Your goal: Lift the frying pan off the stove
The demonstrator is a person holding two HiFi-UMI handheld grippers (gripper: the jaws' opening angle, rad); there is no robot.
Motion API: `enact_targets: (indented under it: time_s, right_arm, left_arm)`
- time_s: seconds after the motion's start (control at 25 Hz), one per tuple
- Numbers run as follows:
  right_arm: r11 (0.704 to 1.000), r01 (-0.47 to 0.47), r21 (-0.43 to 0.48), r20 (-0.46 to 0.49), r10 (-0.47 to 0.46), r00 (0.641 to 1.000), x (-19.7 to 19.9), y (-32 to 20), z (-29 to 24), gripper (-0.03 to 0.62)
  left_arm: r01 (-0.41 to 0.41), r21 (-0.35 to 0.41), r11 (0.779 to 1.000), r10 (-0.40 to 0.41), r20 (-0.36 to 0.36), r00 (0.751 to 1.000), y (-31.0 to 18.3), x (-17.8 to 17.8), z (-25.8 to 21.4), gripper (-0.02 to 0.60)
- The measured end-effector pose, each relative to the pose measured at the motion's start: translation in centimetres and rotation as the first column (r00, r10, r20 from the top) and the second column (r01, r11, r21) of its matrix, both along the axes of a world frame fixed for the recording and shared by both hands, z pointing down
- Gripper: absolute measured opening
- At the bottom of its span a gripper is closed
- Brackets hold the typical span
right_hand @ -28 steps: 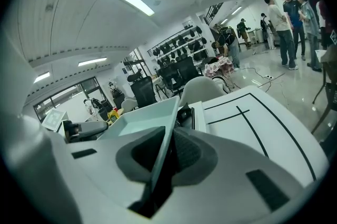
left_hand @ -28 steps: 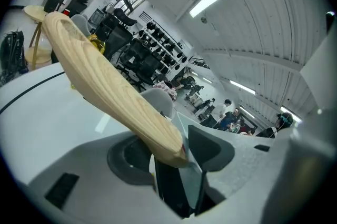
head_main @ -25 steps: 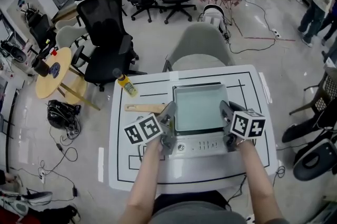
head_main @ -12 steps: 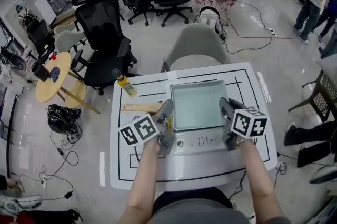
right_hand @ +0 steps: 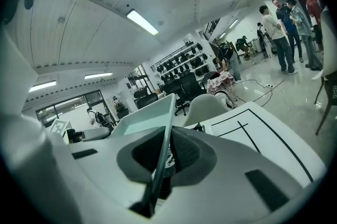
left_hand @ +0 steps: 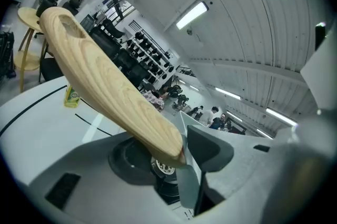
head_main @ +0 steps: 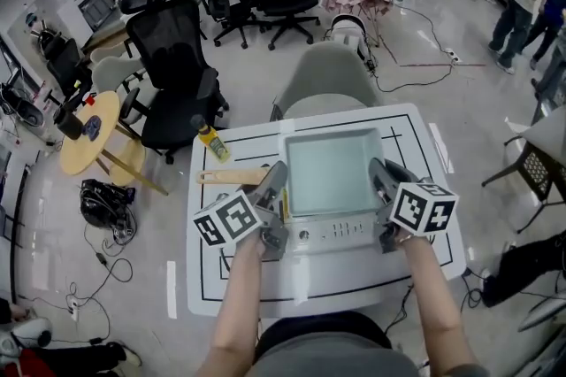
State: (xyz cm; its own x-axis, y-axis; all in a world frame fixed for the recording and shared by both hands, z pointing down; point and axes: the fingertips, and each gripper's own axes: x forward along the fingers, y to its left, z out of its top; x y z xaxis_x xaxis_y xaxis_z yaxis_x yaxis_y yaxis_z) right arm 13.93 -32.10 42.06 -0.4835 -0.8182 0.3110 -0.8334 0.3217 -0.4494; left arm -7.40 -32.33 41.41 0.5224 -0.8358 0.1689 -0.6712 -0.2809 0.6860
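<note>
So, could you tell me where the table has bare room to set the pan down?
The strip right of the stove, up to the table's right edge, is bare, and so is the near strip in front of it. Left is crowded: wooden handle and yellow bottle.

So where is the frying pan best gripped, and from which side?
From the near side, at two opposite edges: the root of the wooden handle, left of the frying pan, and the pan's thin upright right wall. It is wide and square, so a single hold would likely tip it.
</note>
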Motion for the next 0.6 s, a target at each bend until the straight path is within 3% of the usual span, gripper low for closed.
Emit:
enact_targets:
  time_s: [0.6]
  right_arm:
    - [0.993,-0.021,0.114,0.024,0.018,1.000,-0.4,2.4,-4.9,0.022]
  left_arm:
    - [-0.007,0.113,0.994,0.009,-0.016,1.000,2.3,-0.6,-4.8,0.190]
